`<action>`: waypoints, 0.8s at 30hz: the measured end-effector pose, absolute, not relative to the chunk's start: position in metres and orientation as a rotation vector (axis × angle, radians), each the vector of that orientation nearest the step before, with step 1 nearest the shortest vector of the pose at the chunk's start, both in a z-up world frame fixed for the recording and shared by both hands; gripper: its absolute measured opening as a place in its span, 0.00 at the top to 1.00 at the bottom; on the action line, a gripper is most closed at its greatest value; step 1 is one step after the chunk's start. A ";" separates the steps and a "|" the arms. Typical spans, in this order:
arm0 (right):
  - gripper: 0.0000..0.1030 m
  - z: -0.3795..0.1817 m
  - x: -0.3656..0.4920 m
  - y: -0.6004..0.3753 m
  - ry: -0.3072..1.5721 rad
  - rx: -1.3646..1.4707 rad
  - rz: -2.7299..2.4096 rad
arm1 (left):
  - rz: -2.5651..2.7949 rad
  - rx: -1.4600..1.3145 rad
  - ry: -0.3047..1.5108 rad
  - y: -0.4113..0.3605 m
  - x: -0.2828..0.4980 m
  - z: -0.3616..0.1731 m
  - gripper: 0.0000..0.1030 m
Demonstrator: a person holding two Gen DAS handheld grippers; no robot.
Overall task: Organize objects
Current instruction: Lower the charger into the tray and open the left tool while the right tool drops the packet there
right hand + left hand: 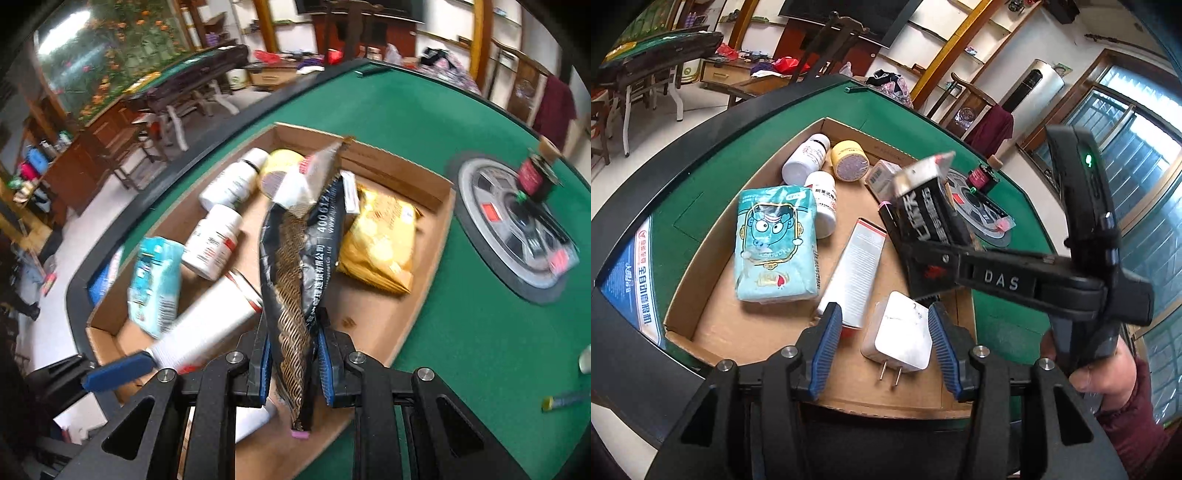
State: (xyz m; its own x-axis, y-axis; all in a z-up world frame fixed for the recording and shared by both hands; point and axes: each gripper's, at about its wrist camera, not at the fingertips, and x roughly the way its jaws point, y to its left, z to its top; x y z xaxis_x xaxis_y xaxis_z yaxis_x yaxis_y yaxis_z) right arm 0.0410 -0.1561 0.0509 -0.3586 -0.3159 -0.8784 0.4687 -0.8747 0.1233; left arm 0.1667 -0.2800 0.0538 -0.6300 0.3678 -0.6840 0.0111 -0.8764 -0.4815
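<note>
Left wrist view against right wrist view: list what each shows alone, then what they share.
Left wrist only: white charger plug between the open left gripper jaws, untouched; a hand on the right gripper's handle.
Right wrist only: yellow snack bag; right gripper shut on the black packet.
Both: cardboard tray, two white bottles, teal tissue pack.

Black claw [882,343], blue ribbed pads, seemingly maroon sleeve [1134,417]

Setting: home living room. Evidence: green mahjong table [916,110], wooden chairs [964,99], wall shelves [960,40], standing air conditioner [1034,88].
</note>
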 end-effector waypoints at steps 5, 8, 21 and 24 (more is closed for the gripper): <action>0.74 0.051 0.039 -0.148 0.216 1.417 -2.310 | 2.590 -1.228 -0.703 -0.286 0.170 0.055 0.43; 0.70 0.060 0.043 -0.147 0.221 1.387 -2.341 | 2.610 -1.210 -0.734 -0.293 0.171 0.058 0.37; 0.33 0.089 0.046 -0.097 -0.005 1.274 -2.484 | 2.678 -1.190 -0.881 -0.319 0.177 0.062 0.24; 0.32 0.087 0.044 -0.083 -0.055 1.287 -2.494 | 2.679 -1.204 -0.889 -0.319 0.177 0.061 0.22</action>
State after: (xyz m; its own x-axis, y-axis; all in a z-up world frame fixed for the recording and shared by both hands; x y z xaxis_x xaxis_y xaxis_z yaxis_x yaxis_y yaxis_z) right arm 0.0440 -0.0829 0.0873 -0.5359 -0.3095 -0.7855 0.2744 -0.9437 0.1846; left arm 0.1773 -0.3185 0.0613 -0.6898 0.2910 -0.6629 0.1632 -0.8296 -0.5340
